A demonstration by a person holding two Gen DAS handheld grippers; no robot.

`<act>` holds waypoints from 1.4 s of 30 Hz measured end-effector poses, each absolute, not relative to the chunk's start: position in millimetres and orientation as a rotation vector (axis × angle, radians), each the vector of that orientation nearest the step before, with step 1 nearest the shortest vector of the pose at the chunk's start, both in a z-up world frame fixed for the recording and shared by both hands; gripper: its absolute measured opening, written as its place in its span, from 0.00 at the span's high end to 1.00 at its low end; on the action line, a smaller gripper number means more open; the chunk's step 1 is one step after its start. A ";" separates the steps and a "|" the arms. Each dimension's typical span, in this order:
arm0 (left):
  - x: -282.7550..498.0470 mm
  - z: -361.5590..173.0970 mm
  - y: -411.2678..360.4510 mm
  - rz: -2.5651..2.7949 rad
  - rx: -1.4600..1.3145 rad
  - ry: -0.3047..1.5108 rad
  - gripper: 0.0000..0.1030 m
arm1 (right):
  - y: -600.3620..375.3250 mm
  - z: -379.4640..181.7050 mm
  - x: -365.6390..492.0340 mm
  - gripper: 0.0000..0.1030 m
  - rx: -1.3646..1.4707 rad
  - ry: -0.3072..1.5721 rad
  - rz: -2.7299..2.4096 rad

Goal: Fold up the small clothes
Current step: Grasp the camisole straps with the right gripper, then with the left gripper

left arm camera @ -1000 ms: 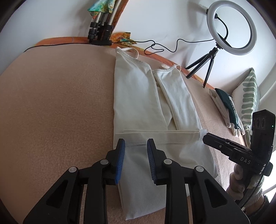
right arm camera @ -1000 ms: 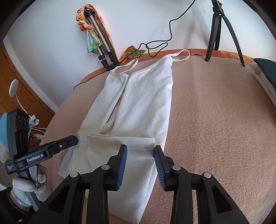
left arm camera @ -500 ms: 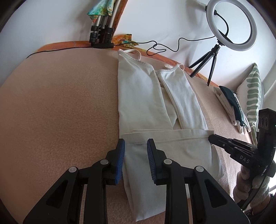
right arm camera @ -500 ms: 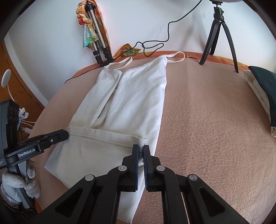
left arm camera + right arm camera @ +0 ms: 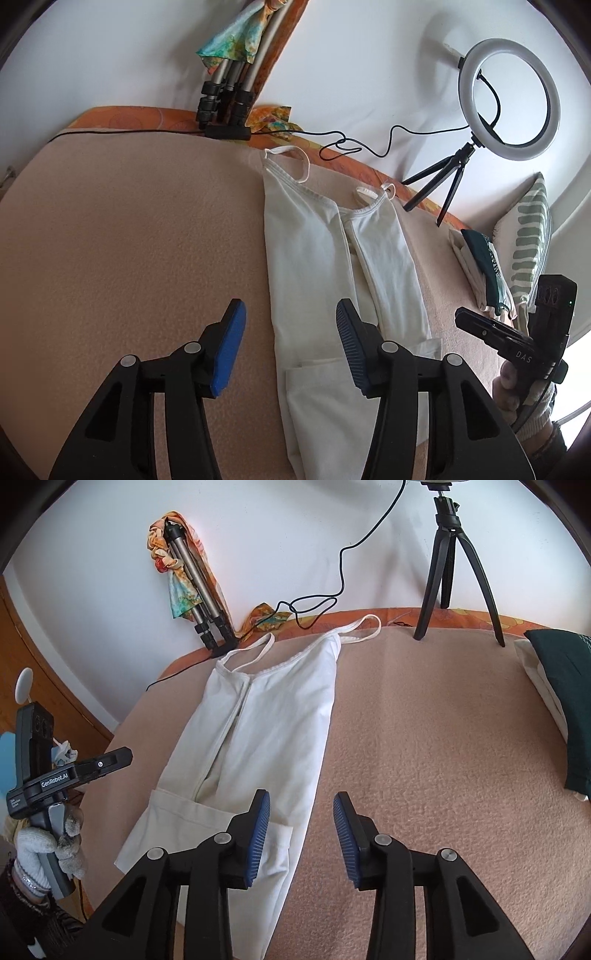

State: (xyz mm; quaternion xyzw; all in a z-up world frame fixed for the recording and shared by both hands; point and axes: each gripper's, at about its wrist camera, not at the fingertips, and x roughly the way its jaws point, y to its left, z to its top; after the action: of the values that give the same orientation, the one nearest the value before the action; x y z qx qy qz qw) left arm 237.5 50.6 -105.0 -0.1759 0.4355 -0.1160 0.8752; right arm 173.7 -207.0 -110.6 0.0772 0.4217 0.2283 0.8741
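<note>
Left wrist view | one white camisole (image 5: 317,280) | two tripods | one ring light (image 5: 509,99)

Your left gripper (image 5: 286,332) points forward and down, and its jaws are opening; the blue pads (image 5: 226,352) stand apart with nothing pressed between them. Seen from the right wrist camera, your left hand (image 5: 48,849) wears a light knitted glove and wraps the handle of that gripper, which sits at the left edge of the view.

Your right gripper (image 5: 301,821) also tilts down, its jaws opening, both ribbed blue pads (image 5: 258,834) clear of any grip. From the left wrist camera, your right hand (image 5: 517,391) clasps its handle at the right edge, fingers curled round it and a knitted cuff at the wrist.
</note>
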 end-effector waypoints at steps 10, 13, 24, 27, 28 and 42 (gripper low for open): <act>314.2 -131.4 54.6 -0.276 -0.425 0.976 0.52 | -197.8 -111.9 253.1 0.46 0.224 0.920 0.585; 331.8 -138.5 57.6 -0.277 -0.433 0.974 0.52 | -198.3 -122.1 284.8 0.46 0.260 0.932 0.588; 364.8 -146.0 55.6 -0.353 -0.461 0.933 0.63 | -199.1 -149.0 336.7 1.00 0.298 0.971 0.636; 368.0 -146.9 55.2 -0.350 -0.458 0.928 0.65 | -204.6 -149.2 341.0 1.00 0.282 0.966 0.602; 369.7 -147.2 56.1 -0.352 -0.466 0.927 0.65 | -204.8 -149.1 341.8 1.00 0.273 0.969 0.603; 402.9 -150.3 49.9 -0.375 -0.508 0.933 0.63 | -205.3 -148.9 380.8 0.57 0.368 0.967 0.655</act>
State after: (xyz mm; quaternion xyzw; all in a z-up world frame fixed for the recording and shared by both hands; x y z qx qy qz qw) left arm 402.9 49.9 -150.3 -0.2409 0.4420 -0.1778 0.8455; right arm 380.8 -205.3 -148.9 0.1725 0.4538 0.3075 0.8184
